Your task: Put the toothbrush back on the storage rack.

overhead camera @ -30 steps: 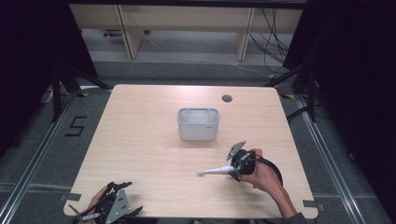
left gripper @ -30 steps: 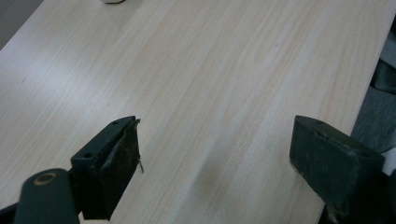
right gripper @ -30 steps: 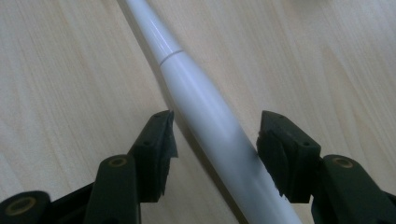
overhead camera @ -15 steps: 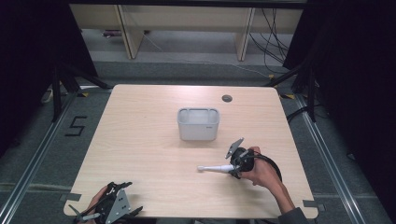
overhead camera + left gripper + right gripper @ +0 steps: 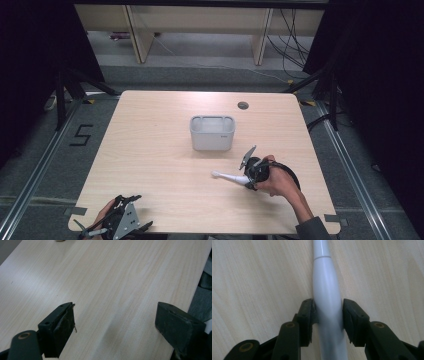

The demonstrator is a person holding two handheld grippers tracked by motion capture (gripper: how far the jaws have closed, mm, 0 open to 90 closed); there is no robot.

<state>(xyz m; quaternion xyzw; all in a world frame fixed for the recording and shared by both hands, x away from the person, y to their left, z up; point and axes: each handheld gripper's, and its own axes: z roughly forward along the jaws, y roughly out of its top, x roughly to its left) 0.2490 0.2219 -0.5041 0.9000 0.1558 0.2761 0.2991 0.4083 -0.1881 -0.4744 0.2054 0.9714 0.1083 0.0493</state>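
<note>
A white tapered handle, like an electric toothbrush body [image 5: 229, 177], lies low over the table at the front right. My right gripper [image 5: 248, 180] is shut on its thick end; in the right gripper view both jaws press against the white handle [image 5: 327, 307], which points away towards the table's middle. A grey-white rectangular bin [image 5: 212, 132] stands at the table's centre, apart from the handle. My left gripper [image 5: 100, 231] rests at the front left edge of the table. In the left gripper view it [image 5: 115, 327] is open, with bare wood between its jaws.
The wooden table [image 5: 150, 150] has a dark round cable hole [image 5: 243, 105] at the back right. Shelving and cables stand on the floor behind it. A floor marking "5" [image 5: 81, 135] lies left of the table.
My right gripper with the white handle has shifted slightly towards the front of the table. The left gripper has stayed in place.
</note>
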